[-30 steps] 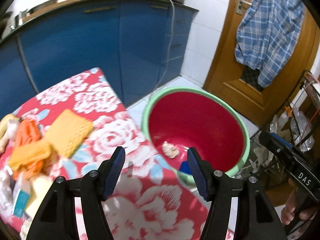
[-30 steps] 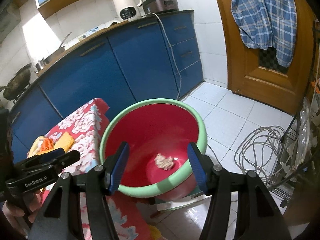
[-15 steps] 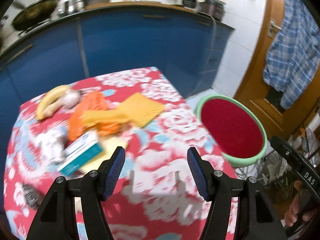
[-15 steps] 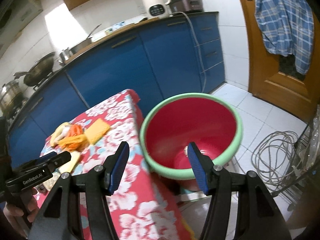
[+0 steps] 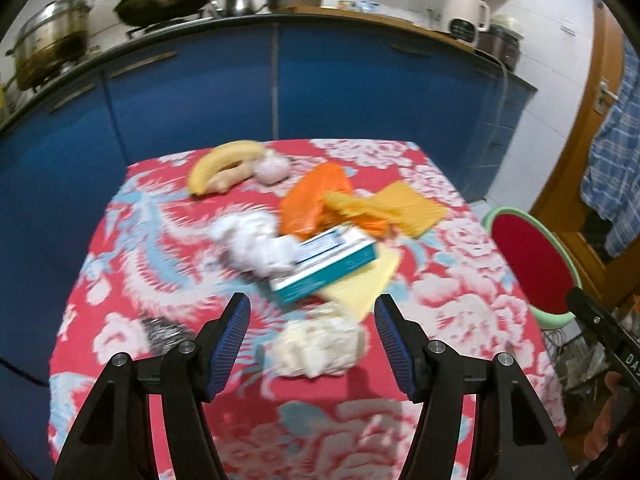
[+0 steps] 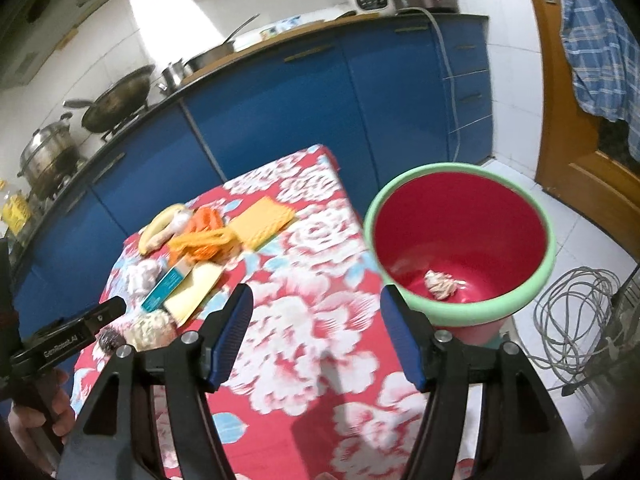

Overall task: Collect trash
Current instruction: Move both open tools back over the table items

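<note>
A red bin with a green rim [image 6: 460,248] stands on the floor right of the table, and a crumpled tissue [image 6: 440,285] lies in its bottom. On the red floral tablecloth [image 5: 460,300] lie a crumpled white wad [image 5: 318,344], a teal box [image 5: 328,264], a white tissue ball [image 5: 252,244], an orange bag [image 5: 316,200] and a dark scrubber [image 5: 164,330]. My left gripper [image 5: 312,334] is open just above the white wad, with nothing between its pads. My right gripper [image 6: 316,332] hovers empty over the table's right part, its jaws opening.
A banana [image 5: 220,164], a yellow cloth [image 5: 404,208] and a pale yellow sheet [image 5: 360,284] also lie on the table. Blue cabinets [image 5: 240,80] stand behind it, with pots and a kettle [image 5: 464,12] on top. Cables [image 6: 576,320] coil on the floor beside the bin.
Both grippers swung left, away from the bin and over the table. The left view went from the bin's inside to the trash pile. The right jaws stand slightly wider.
</note>
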